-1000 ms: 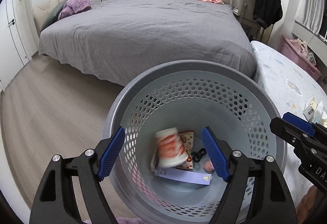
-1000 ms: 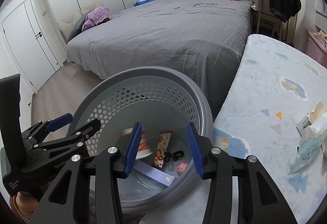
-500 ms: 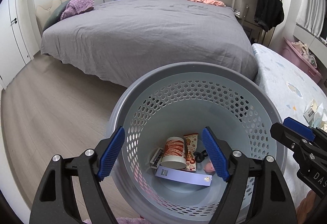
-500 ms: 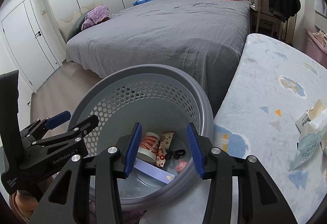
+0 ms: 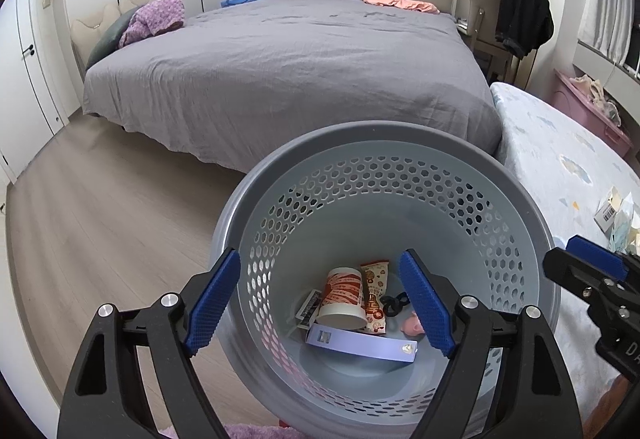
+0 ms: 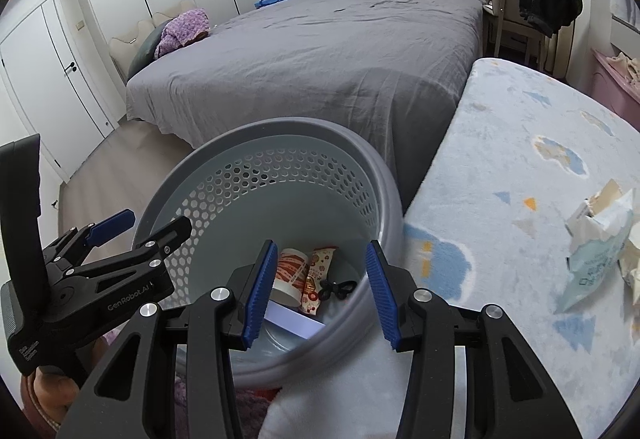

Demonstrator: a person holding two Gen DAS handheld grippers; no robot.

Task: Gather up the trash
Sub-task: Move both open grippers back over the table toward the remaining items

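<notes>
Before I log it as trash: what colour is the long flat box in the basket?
Pale lilac box, clearest in the left wrist view.

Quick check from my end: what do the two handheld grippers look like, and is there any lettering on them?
Both are matte black plastic frames with silver screw heads and ribbed blue finger pads. The left gripper shows white "GenRobot.AI" lettering on its side in the right wrist view. The right gripper matches it, with partial white letters visible. No cables or sleeves show.

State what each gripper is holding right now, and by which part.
Nothing. The left gripper, jaws opening, and the right gripper both hang empty above the basket; the paper cup lies inside.
</notes>
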